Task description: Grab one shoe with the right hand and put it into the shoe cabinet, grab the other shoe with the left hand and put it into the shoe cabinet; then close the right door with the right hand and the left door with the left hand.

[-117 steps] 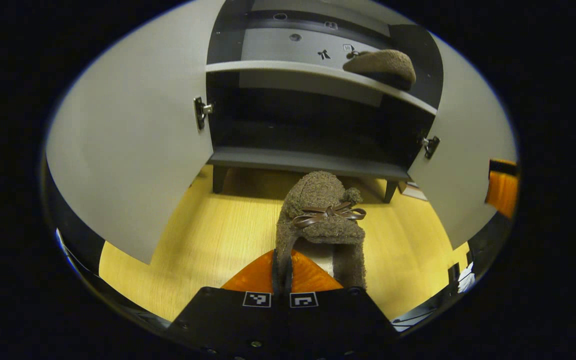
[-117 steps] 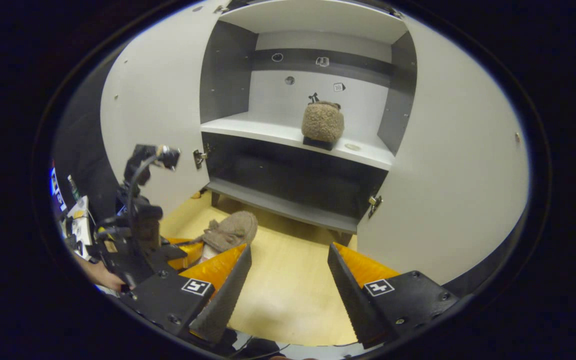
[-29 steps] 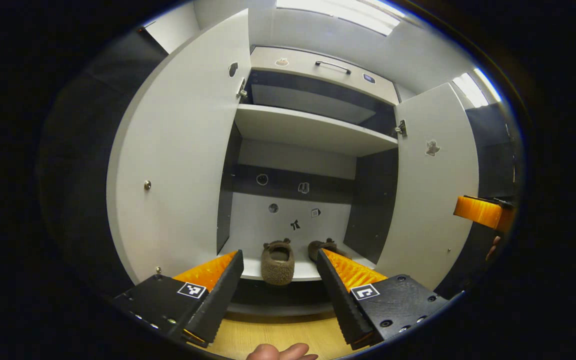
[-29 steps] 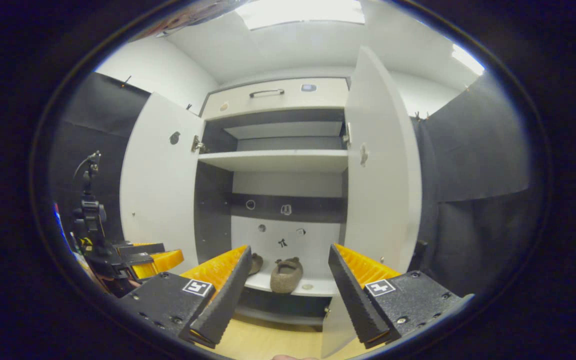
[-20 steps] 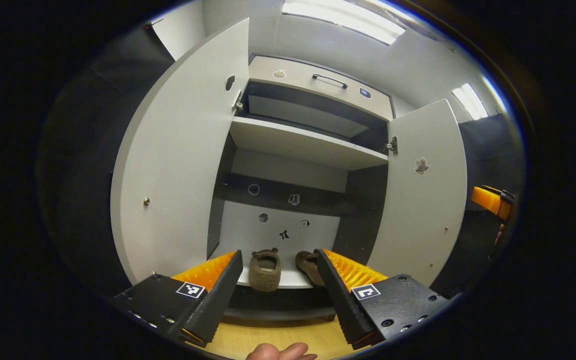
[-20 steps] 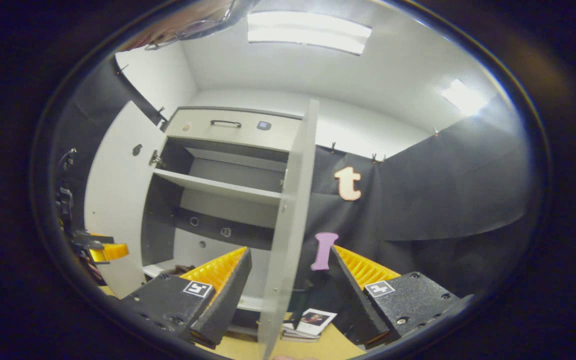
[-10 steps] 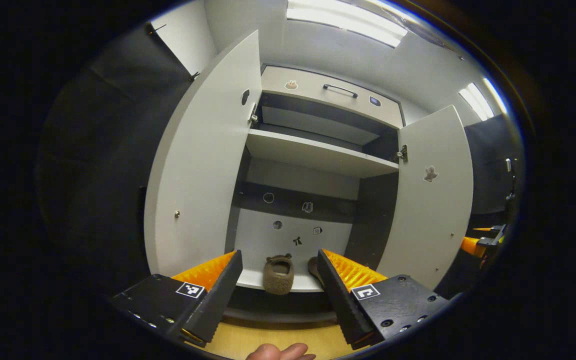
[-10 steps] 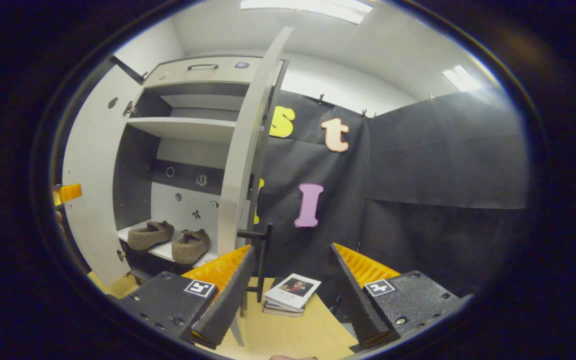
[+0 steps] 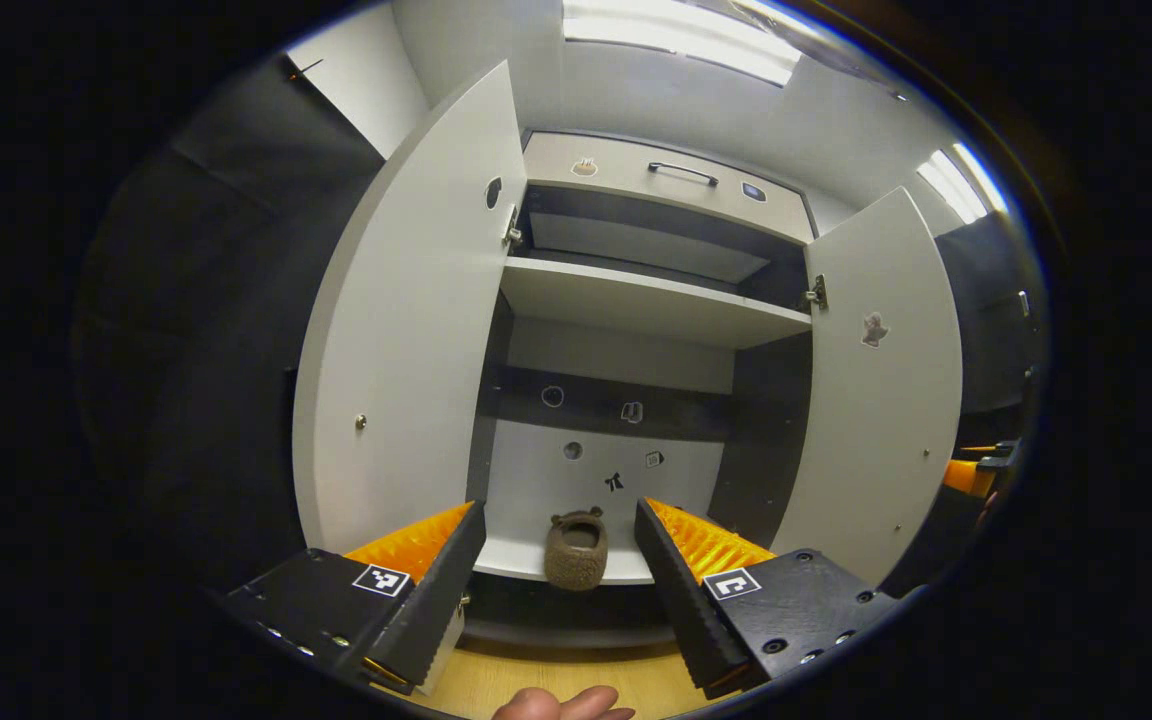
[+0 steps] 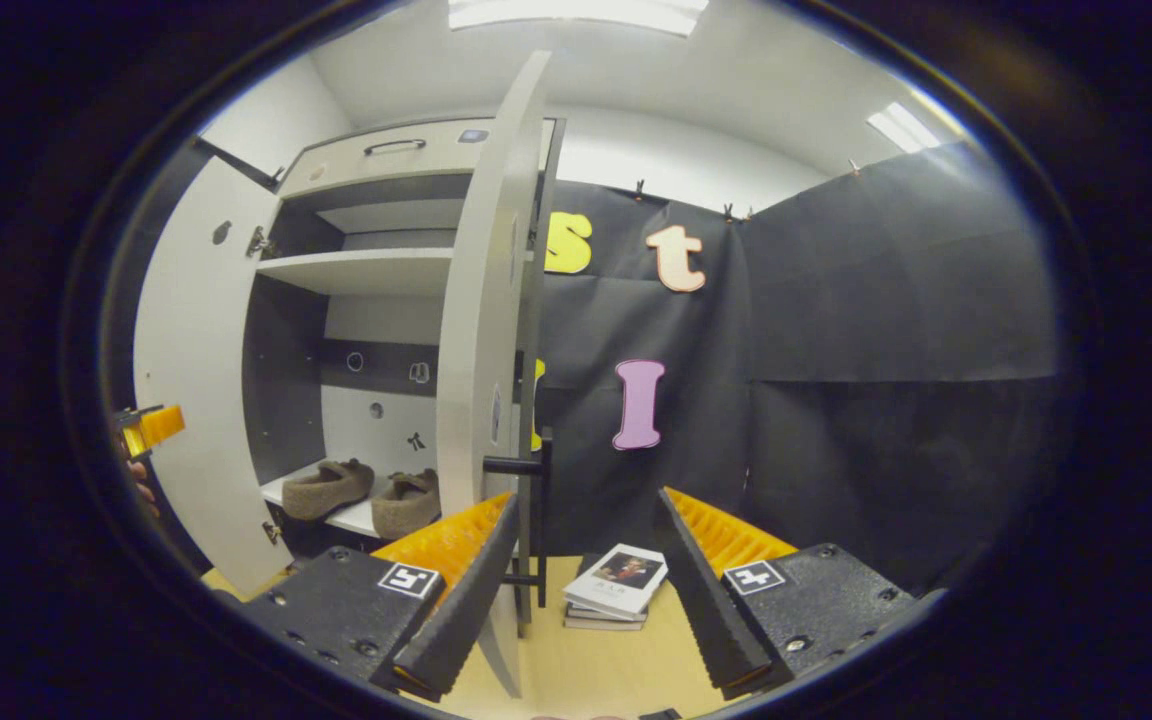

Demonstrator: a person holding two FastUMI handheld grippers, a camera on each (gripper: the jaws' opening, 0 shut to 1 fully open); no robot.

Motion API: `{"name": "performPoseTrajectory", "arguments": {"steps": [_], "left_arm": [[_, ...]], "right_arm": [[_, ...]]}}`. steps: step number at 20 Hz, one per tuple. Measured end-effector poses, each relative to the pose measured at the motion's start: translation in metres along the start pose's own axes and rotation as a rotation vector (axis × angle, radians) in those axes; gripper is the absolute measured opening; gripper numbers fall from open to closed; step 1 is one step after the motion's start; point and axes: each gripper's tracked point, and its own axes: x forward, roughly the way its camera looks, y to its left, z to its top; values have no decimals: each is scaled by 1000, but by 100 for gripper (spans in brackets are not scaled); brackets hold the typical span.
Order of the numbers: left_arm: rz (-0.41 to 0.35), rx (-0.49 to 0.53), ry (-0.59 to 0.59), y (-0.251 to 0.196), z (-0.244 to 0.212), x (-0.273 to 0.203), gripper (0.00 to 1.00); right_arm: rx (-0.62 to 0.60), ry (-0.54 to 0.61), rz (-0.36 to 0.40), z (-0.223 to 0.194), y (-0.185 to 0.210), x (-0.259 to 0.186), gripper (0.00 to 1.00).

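Two brown fuzzy slippers sit side by side on the white lower shelf of the grey shoe cabinet, both doors open. The right tongs, spread and empty, flank the right door's outer edge beside its black bar handle, apparently to swing it shut. The left tongs hang spread, facing the shelf.

Left gripper: fingers spread wide apart, nothing between them; pointed level and straight ahead.
Left fingers: both visible at the bottom of the left gripper view, roughly symmetric.
Fingertip: a person's, at the bottom edge of the left gripper view, below the fingers.
Right gripper: fingers spread wide, gripping nothing.
Left gripper, seen from the right gripper view: at far left edge, hand just below it.
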Motion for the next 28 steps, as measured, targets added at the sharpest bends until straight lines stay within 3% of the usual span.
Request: {"name": "performPoseTrajectory", "arguments": {"steps": [8, 21, 28], "left_arm": [[13, 11, 5, 7, -5, 4, 91], [82, 20, 30, 33, -7, -3, 91], [107, 29, 33, 40, -7, -4, 90]], "right_arm": [[-20, -21, 148, 2, 62, 6, 89], [-57, -33, 224, 10, 109, 30, 89], [-118, -55, 365, 1, 167, 31, 89]]}}
